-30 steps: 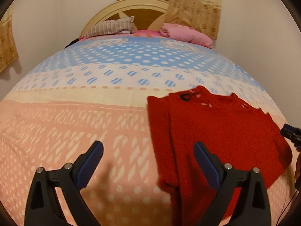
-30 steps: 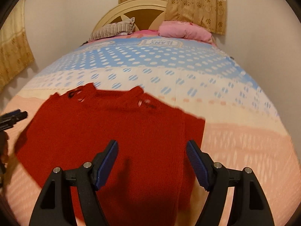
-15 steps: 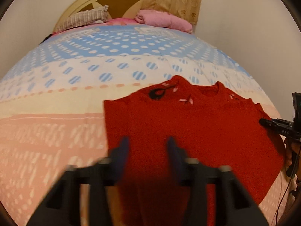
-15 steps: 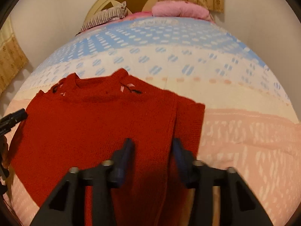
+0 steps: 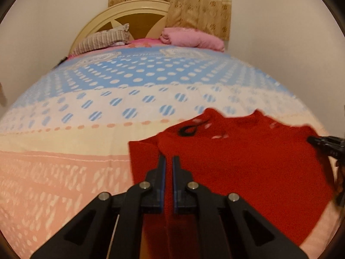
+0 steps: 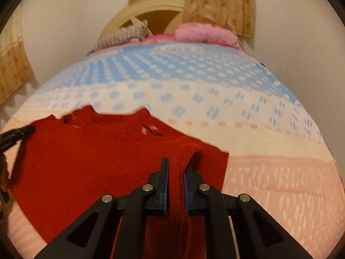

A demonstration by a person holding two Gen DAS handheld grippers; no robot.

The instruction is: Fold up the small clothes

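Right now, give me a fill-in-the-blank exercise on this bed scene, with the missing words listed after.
1. The knitted sweater lying on the patterned bedspread is ____ in colour.
2. The right gripper is shut on a ribbed ____ of the sweater.
3. The left gripper is ____ on the sweater's fabric.
4. Beside the striped pillow at the headboard lies a folded ____ blanket.

Missing words: red; edge; shut; pink

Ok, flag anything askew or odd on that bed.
Nothing damaged or spilled. The red sweater lies flat except its ribbed side edge, bunched up in a ridge where the right gripper pinches it.
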